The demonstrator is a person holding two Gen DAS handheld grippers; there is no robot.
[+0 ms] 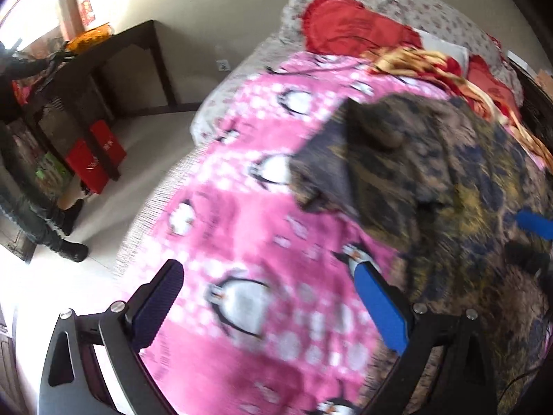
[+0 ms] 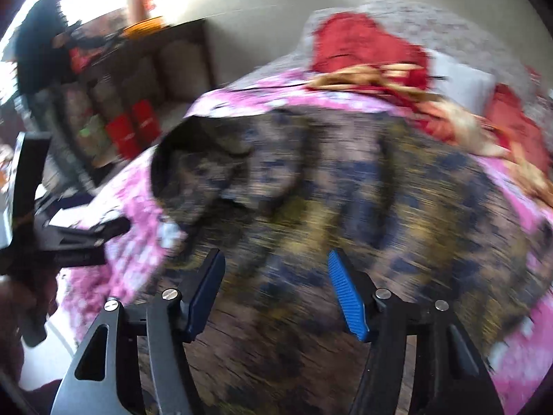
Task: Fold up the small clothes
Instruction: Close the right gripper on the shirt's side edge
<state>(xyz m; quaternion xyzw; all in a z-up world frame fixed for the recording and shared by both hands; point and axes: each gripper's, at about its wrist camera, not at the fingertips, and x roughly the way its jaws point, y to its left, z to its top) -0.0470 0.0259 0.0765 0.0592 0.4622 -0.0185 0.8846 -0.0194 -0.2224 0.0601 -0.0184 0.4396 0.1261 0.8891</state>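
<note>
Hand-held gripper (image 1: 269, 297) agape | pink penguin blanket (image 1: 249, 235) | dark table (image 1: 114, 55)

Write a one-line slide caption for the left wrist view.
Open left gripper over pink penguin blanket, beside the brown patterned garment on the bed.

Room's a bit of a mess around me. The bed has a pink penguin blanket (image 1: 262, 228) spread over a floral grey sheet (image 1: 221, 100). Up at the head end there's a red cushion (image 1: 349, 24) and a crumpled red and gold cloth (image 1: 425, 65), just beside a white pillow (image 1: 446, 46). Off to my left a dark wooden table (image 1: 114, 52) stands on the pale floor (image 1: 145, 145), with two red boxes (image 1: 96, 155) underneath it and something orange (image 1: 90, 36) on top. Someone in dark trousers and black boots (image 1: 74, 250) is standing next to the table.
</note>
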